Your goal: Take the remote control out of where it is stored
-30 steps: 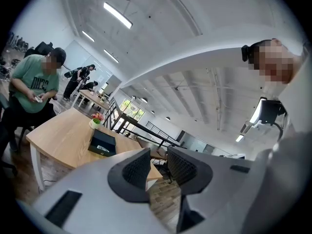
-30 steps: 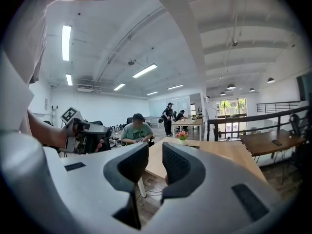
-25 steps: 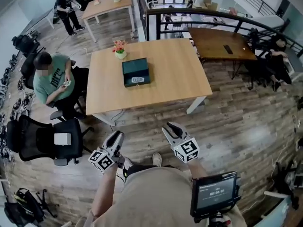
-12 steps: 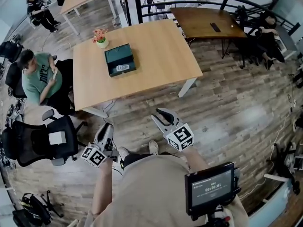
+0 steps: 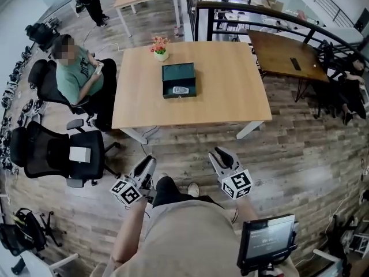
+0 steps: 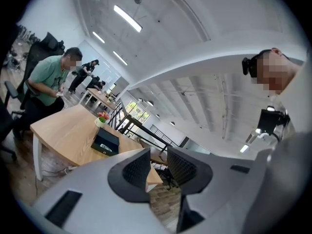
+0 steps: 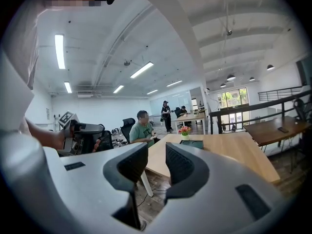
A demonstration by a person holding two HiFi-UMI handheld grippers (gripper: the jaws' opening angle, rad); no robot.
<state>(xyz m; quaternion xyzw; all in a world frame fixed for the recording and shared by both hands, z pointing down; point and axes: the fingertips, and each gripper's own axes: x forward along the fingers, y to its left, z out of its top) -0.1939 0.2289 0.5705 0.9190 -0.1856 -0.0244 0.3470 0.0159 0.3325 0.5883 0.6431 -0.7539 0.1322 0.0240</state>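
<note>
**Item: approach to the table; remote control not yet reached**

Change noted: against the head view of a second ago, the table (image 5: 230,97) sits squarer in the middle of the picture, and one leg shows stepped out in front of the person; both tools are carried low before the body as before. Judged meaning: the walk-up is under way; no reaching or lifting has begun.

Left gripper (image 5: 147,164): jaws drawn close together, nothing between them, clenched on air.

Right gripper (image 5: 219,153): same condition; jaws closed up, empty.

Remote control (image 5: 180,90): a pale, small piece lying flat inside a dark green box (image 5: 179,73); the box appears open at the top; it rests on the table toward the far middle, just this side of a flower pot (image 5: 161,48).

Relation to the tools: box and remote lie well ahead of both grippers, with bare wooden floor and the near table edge between; the box stands roughly midway between the two tools' lines, slightly nearer the left one's; both gripper views show it far beyond the jaws.

Others present: a seated person (image 5: 78,74) at the table's left side, apart from the box.
</note>
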